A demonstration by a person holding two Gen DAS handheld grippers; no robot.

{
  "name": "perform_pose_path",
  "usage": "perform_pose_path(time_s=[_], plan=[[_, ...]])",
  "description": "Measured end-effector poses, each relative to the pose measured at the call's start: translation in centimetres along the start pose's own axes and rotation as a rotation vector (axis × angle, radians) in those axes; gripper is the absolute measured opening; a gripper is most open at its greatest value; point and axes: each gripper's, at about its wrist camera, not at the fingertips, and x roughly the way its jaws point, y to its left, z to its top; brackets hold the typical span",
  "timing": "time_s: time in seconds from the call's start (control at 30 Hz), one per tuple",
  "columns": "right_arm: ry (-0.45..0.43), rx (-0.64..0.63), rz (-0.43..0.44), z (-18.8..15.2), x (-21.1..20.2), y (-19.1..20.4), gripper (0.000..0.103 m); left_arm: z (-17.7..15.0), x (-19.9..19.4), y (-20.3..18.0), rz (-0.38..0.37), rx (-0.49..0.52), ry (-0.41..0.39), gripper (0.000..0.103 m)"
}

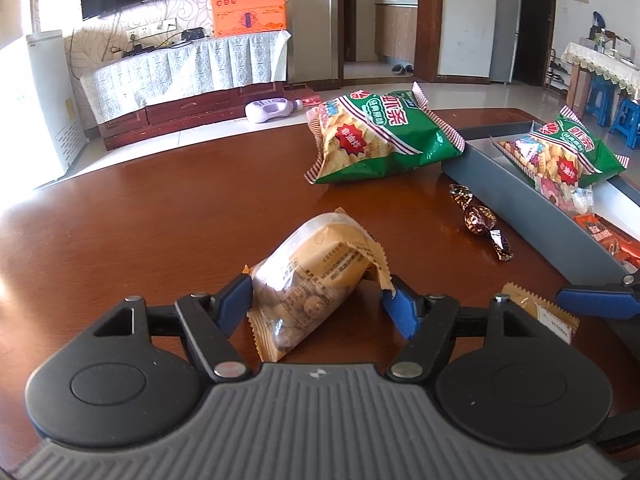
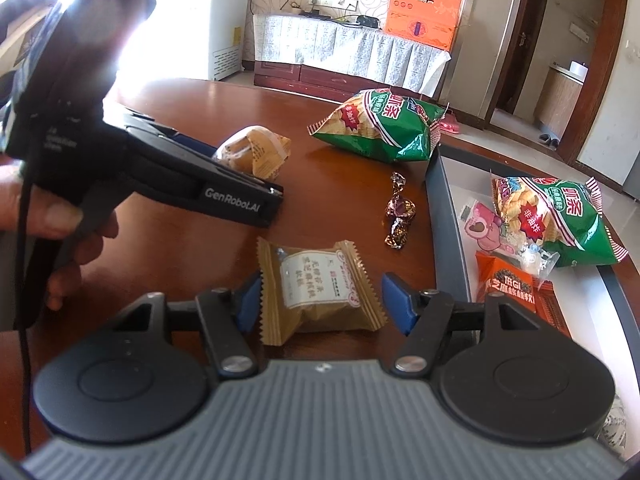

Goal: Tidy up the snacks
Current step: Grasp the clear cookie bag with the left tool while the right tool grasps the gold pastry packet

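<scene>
- Left gripper: jaws part open around the tan nut packet, pads touching its edges; firm grip not certain.
- Right gripper: jaws straddle the brown pastry packet, flat on the table; gap at the right pad.
- Step: paired pick-up.
- Next: squeeze, lift, carry right to the grey tray.

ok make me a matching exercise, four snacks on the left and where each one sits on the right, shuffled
1. tan nut packet
2. tan pastry packet
3. brown wrapped candy
4. orange packet

a. inside the grey tray
b. between the right gripper's fingers
c. loose on the table, beside the tray
d. between the left gripper's fingers

Pairs: 1-d, 2-b, 3-c, 4-a
</scene>
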Motion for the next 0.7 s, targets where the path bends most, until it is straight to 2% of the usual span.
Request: perform_pose_path(time_s=[0.13, 0.23, 0.3, 0.37, 0.43, 0.5, 0.57, 0.7], plan=[[0.0, -0.001, 0.007, 0.0, -0.2, -0.1, 0.055, 0.0, -0.1, 0.1, -0.013, 0.0, -0.002, 0.072], [0.002, -0.017, 0.007, -0.1, -0.4, 0.1, 0.055, -0.1, -0.2, 0.0, -0.02, 0.008, -0.003, 0.071], [0.001, -0.03, -0.005, -0.1, -0.5, 0.3, 0.059, -0.1, -0.3, -0.1, -0.02, 0.012, -0.003, 0.072], [0.005, -0.034, -0.01, -0.1, -0.6, 0.4, 0.06, -0.1, -0.2, -0.2, -0.022, 0.016, 0.0, 0.078], [0.008, -0.039, -0.006, -0.1, -0.7, 0.3, 0.06, -0.1, -0.1, -0.3, -0.022, 0.022, 0.001, 0.078], [0.008, -0.04, 0.006, -0.2, -0.8, 0.2, 0.058, -0.1, -0.2, -0.3, -0.017, 0.016, -0.002, 0.073], [0.018, -0.027, 0.016, 0.0, -0.9, -0.1, 0.051, -0.1, -0.3, -0.2, -0.02, 0.008, -0.006, 0.06], [0.027, -0.024, 0.025, 0.1, -1.2, -0.1, 0.047, -0.4, -0.8, -0.2, -0.025, 0.013, -0.003, 0.054]])
